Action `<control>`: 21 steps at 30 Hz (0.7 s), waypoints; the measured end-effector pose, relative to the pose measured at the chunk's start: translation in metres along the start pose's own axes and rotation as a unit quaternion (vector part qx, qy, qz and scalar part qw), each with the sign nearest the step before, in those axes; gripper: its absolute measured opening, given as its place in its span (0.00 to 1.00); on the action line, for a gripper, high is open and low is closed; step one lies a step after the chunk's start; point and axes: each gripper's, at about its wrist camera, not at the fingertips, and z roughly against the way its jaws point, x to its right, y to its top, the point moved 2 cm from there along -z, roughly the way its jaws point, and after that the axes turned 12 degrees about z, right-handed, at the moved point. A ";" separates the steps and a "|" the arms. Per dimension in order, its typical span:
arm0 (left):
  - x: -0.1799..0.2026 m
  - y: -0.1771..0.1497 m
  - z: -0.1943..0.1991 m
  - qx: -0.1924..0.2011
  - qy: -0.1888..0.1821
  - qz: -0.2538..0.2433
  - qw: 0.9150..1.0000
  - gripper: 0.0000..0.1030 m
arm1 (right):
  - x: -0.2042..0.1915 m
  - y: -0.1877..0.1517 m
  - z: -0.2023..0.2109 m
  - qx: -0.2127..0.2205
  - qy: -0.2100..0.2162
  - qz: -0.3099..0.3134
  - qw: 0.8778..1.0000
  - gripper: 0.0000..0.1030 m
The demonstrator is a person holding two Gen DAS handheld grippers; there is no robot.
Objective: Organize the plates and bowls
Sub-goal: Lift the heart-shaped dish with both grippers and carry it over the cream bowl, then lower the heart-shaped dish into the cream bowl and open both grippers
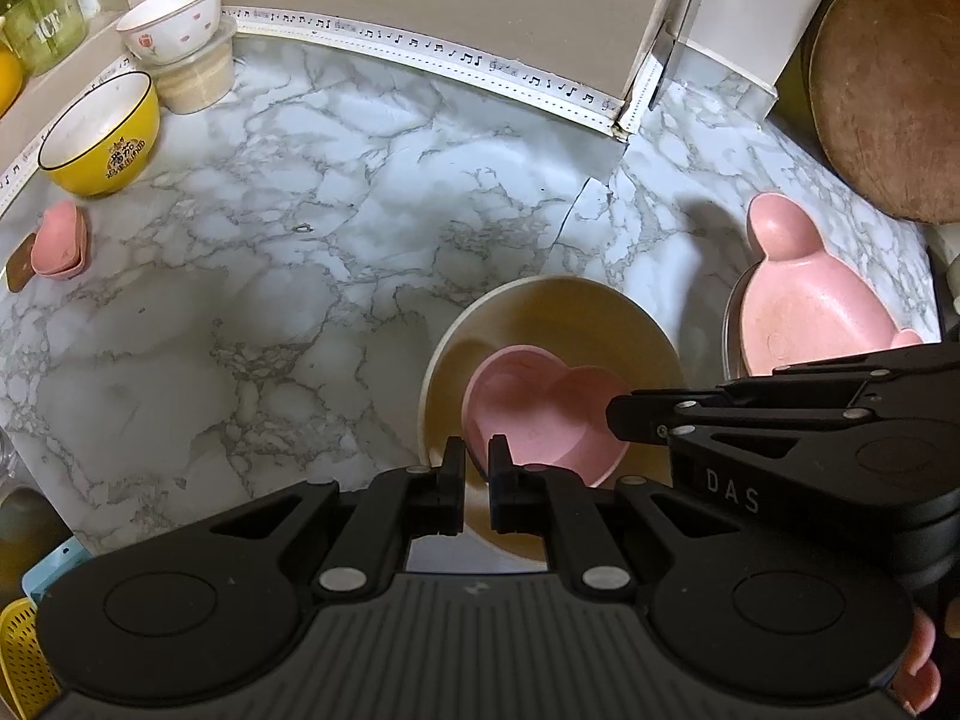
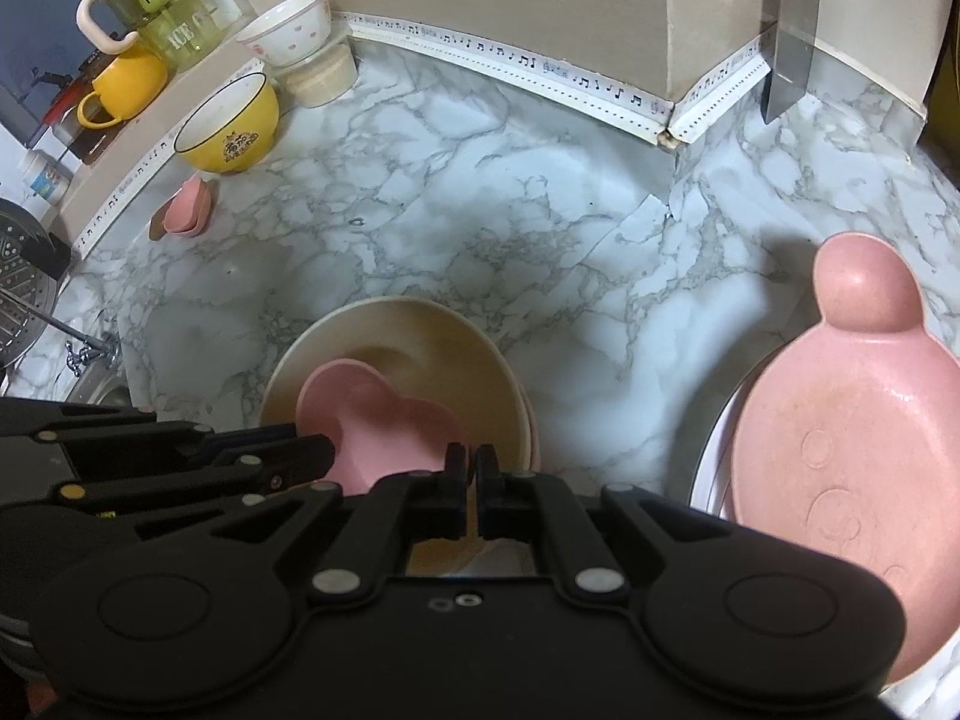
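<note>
Heart bowl: a pink heart-shaped bowl [image 1: 540, 408] sits inside a larger beige bowl [image 1: 576, 312], low in both views and near the middle of the tabletop [image 1: 270, 276].
Left gripper: the left gripper [image 1: 477, 468] has its fingers nearly together, with only a narrow gap, pinched on the near rim of the heart bowl; in the right wrist view it [image 2: 324, 456] comes in from the left edge with its tip at that bowl's rim.
Right gripper: the right gripper [image 2: 471, 471] has its fingers drawn almost closed at the near edge of the two bowls; whether they grip a rim I cannot tell. In the left wrist view it [image 1: 618, 414] reaches in from the right, its tip at the heart bowl's edge.
Bear plate: a pink bear-shaped plate [image 2: 852, 432] lies to the right, stacked on a white plate [image 2: 711, 468], apart from the beige bowl.
Far left: a yellow bowl [image 1: 102, 132] stands by the wall trim; a white bowl [image 1: 174, 18] rests on a plastic tub [image 1: 198, 75] behind it; small pink dishes [image 1: 60, 240] lie nearby.
Ledge: a green jug [image 2: 156, 6] and a yellow mug [image 2: 126, 84].
Right corner: a round wooden board [image 1: 888, 102] leans upright.
</note>
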 end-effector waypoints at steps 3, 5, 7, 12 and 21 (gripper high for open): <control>-0.007 0.001 0.005 -0.003 -0.020 0.016 1.000 0.07 | 0.002 0.000 0.000 0.000 -0.001 -0.002 1.000 0.03; -0.009 0.001 0.011 0.002 -0.030 0.022 0.999 0.07 | 0.003 0.000 0.000 -0.001 -0.002 -0.003 1.000 0.03; -0.010 0.000 0.017 0.011 -0.035 0.022 0.999 0.07 | 0.004 0.000 -0.001 -0.002 -0.004 -0.003 1.000 0.03; -0.010 0.001 0.026 0.029 -0.044 0.023 0.998 0.07 | 0.004 0.000 -0.005 -0.009 -0.004 -0.002 1.000 0.04; -0.012 0.000 0.027 0.037 -0.046 0.026 0.998 0.07 | -0.003 0.000 0.009 -0.002 0.009 0.015 1.000 0.19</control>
